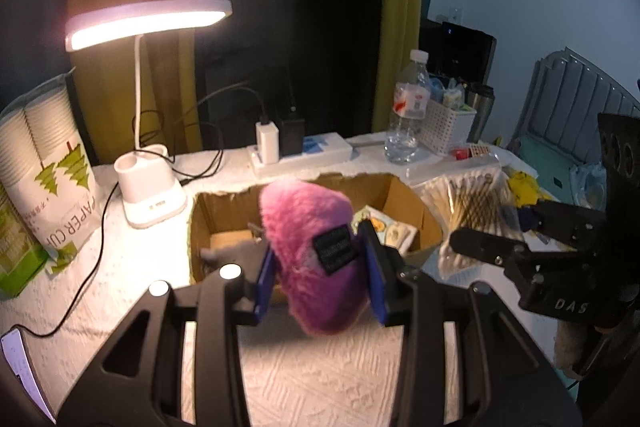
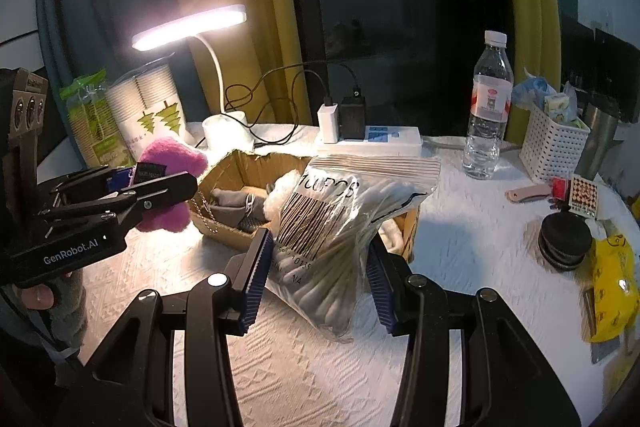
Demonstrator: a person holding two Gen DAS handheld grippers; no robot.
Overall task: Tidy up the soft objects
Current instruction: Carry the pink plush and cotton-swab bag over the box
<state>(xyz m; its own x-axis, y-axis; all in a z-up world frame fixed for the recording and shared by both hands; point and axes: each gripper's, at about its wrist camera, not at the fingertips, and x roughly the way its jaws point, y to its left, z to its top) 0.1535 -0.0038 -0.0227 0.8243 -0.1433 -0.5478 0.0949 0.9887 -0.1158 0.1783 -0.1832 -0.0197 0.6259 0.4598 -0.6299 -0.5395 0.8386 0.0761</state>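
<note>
My left gripper (image 1: 320,275) is shut on a pink-purple plush toy (image 1: 312,247) with a black label, held above the near edge of an open cardboard box (image 1: 224,205). The toy also shows in the right wrist view (image 2: 168,163), left of the box (image 2: 240,167). My right gripper (image 2: 316,279) is shut on a clear bag of cotton swabs (image 2: 336,227) with a barcode, held at the box's right front. The bag also shows in the left wrist view (image 1: 476,199). Grey and white soft items (image 2: 256,201) lie in the box.
A lit desk lamp (image 1: 148,23) and a paper-cup pack (image 1: 44,163) stand at the left. A power strip (image 2: 372,141), water bottle (image 2: 488,107) and white basket (image 2: 552,147) line the back. A black round lid (image 2: 564,239) and a yellow bag (image 2: 612,287) lie at the right.
</note>
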